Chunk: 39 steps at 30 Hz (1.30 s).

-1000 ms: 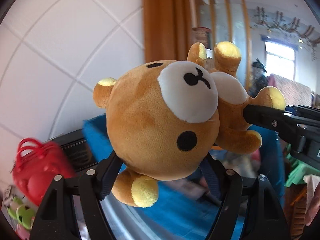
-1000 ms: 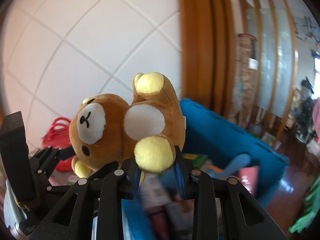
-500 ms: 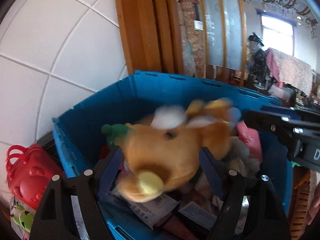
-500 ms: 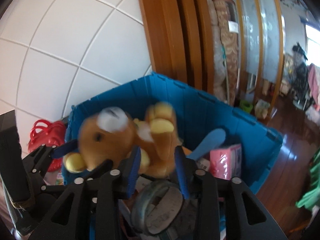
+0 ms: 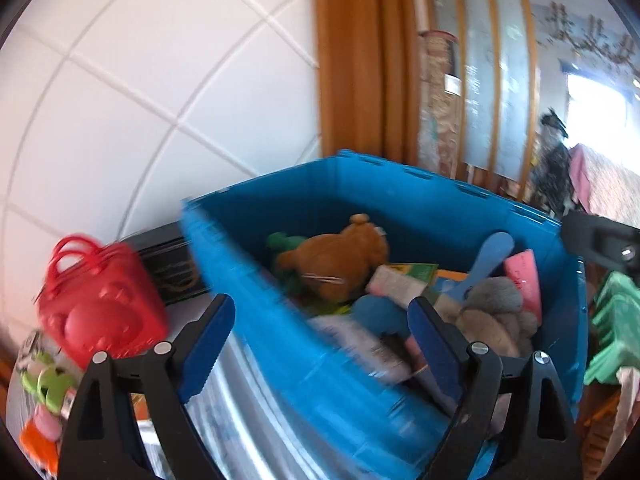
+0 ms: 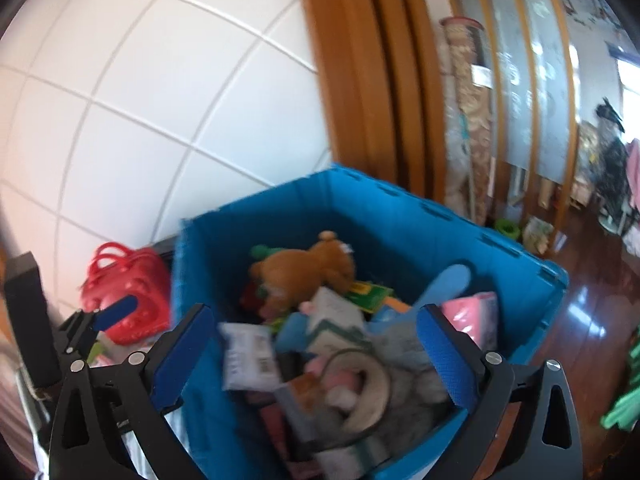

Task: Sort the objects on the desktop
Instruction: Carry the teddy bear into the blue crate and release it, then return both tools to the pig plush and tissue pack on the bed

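Bear (image 5: 336,264) in bin (image 5: 280,344): soft, light; grip body | my left claw (image 5: 320,336), right claw (image 6: 316,348): opening, empty

daylight is pouring in from a window (image 5: 596,100) at right, glaring off the wooden floor (image 6: 580,300); both fisheye views are bending at the edges, smearing with motion blur

Blue bin (image 6: 400,216) open above, apparently crammed; red basket (image 5: 100,304) crowds its left.
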{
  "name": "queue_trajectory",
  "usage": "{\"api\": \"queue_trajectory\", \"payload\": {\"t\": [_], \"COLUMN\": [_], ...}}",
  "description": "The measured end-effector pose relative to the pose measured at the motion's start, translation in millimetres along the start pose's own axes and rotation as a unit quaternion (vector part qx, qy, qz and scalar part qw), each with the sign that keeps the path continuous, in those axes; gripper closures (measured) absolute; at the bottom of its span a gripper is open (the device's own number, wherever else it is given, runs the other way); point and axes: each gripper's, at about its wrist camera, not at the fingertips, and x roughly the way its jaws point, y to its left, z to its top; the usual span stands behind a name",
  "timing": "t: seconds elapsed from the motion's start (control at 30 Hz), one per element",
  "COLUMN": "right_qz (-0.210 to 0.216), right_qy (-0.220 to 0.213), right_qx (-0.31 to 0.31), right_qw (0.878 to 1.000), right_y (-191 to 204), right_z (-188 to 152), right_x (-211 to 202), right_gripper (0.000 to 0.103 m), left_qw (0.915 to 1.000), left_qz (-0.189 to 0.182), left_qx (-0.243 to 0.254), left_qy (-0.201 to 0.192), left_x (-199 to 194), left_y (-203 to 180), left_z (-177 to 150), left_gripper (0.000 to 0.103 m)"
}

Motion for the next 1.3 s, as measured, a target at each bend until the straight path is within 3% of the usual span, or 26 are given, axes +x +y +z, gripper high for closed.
{"api": "queue_trajectory", "payload": {"t": [0.17, 0.4, 0.6, 0.8, 1.13, 1.2, 1.3], "right_qz": [0.059, 0.126, 0.172, 0.189, 0.199, 0.197, 0.19], "right_qy": [0.004, 0.043, 0.095, 0.15, 0.214, 0.224, 0.241], "right_qx": [-0.044, -0.078, -0.114, -0.137, -0.185, -0.195, -0.207], "right_qw": [0.997, 0.988, 0.974, 0.961, 0.938, 0.934, 0.929], "right_y": [60.6, 142.5, 223.7, 287.3, 382.2, 394.6, 409.3], "right_z": [-14.1, -36.5, -73.1, -108.7, -156.9, -163.5, -172.7], "right_x": [-3.7, 22.6, 60.1, 99.5, 156.8, 170.1, 195.1], "right_gripper": [0.0, 0.0, 0.0, 0.0, 0.0, 0.0, 0.0], "left_qw": [0.9985, 0.9868, 0.968, 0.9456, 0.8962, 0.8902, 0.8904], "left_qz": [0.046, 0.132, 0.192, 0.242, 0.302, 0.307, 0.3], "left_qx": [-0.026, -0.076, -0.131, -0.172, -0.276, -0.285, -0.278], "left_qy": [0.017, 0.056, 0.094, 0.132, 0.173, 0.18, 0.201], "left_x": [-20.3, -49.0, -72.6, -91.0, -111.5, -111.4, -100.5], "left_y": [53.7, 148.9, 235.8, 311.2, 431.8, 453.9, 493.4], "left_z": [-29.9, -87.4, -136.2, -190.1, -270.3, -279.3, -284.8], "left_gripper": [0.014, 0.014, 0.014, 0.014, 0.014, 0.014, 0.014]}}
